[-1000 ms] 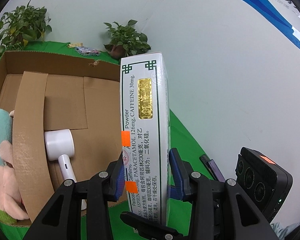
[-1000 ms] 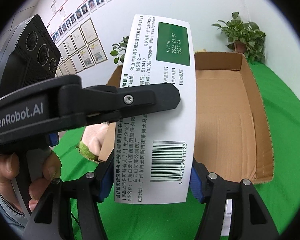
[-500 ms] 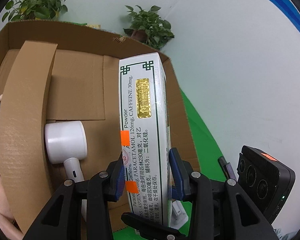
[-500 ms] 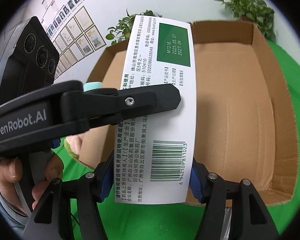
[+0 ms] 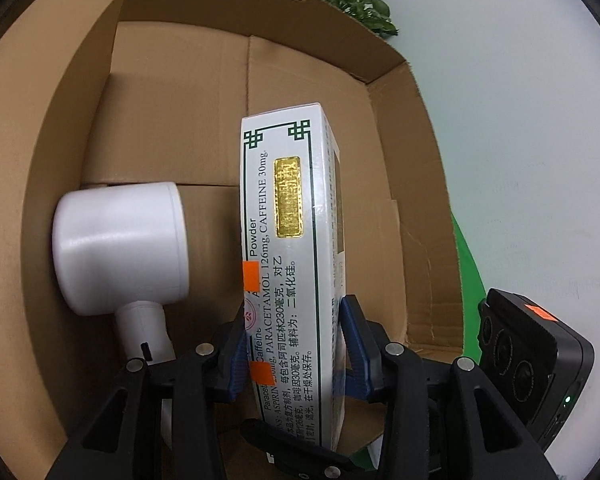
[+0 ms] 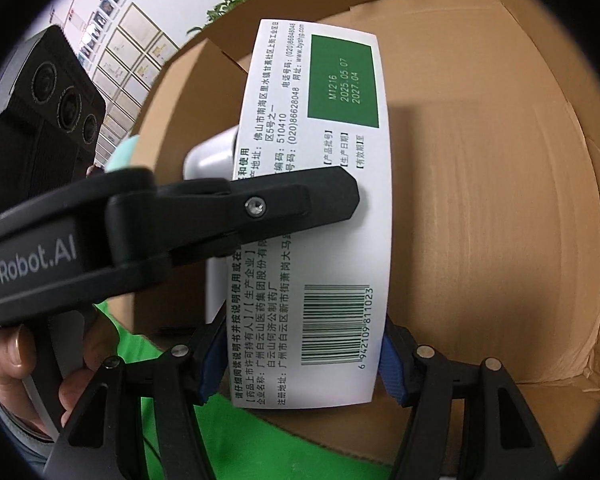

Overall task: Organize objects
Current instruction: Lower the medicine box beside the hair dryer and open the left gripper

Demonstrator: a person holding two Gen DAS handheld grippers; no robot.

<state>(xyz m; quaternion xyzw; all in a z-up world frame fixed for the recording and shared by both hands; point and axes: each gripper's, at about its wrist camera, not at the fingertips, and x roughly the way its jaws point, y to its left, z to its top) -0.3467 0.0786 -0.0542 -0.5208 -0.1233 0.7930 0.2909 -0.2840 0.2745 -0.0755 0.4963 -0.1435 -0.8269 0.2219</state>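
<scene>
white medicine box [image 5: 288, 264] is sitting clamped between both tools: we are pinching its narrow faces with the left hand-held gripper [image 5: 296, 356] and its wider faces with the right hand-held gripper [image 6: 300, 360], blue pads [image 5: 354, 344] pressing on the carton. we are holding it upright over the open cardboard box [image 5: 404, 184], just beside a white hair dryer [image 5: 124, 240] lying on the box floor. green cloth [image 6: 228, 440] is covering the counter.
</scene>
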